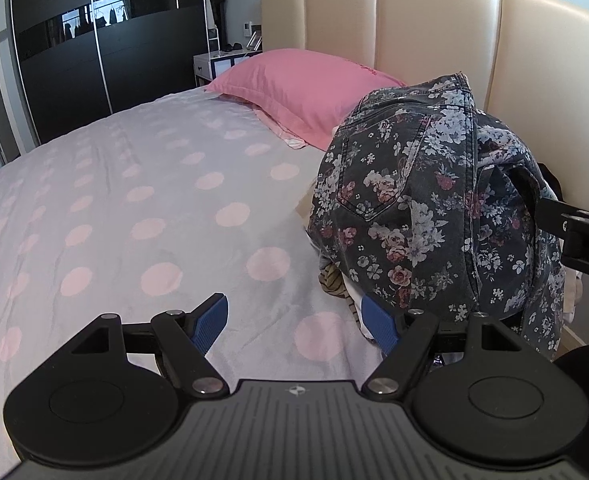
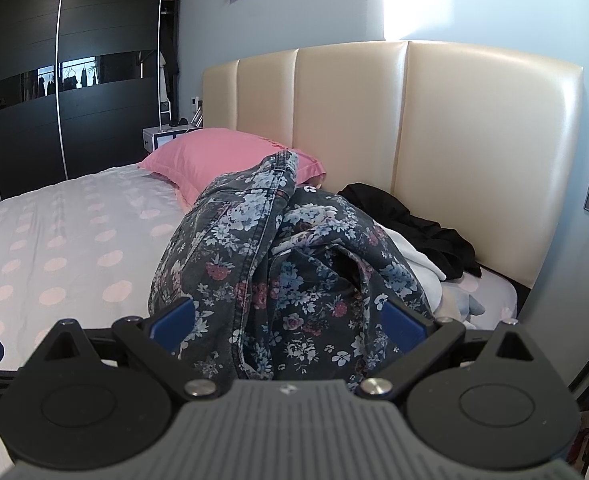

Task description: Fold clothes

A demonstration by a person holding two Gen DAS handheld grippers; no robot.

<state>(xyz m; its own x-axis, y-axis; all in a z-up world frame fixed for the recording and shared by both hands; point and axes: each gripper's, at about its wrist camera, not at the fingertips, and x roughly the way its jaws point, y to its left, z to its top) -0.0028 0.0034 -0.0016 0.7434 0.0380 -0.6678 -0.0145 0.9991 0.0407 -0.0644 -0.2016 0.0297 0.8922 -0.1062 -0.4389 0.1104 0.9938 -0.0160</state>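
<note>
Floral jeans (image 2: 278, 264) bunched ahead of right gripper (image 2: 290, 324) — legs hidden underneath; striped cloth (image 1: 334, 280) mostly buried; black garment (image 2: 414, 224) shape unclear.

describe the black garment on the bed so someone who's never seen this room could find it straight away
Start at the cream padded headboard and follow it away from the pink pillow. At its foot, on the mattress, lies the black garment, crumpled behind the flowered jeans. It is the only plain, unpatterned dark piece in the pile; the cloth under it is white.
</note>
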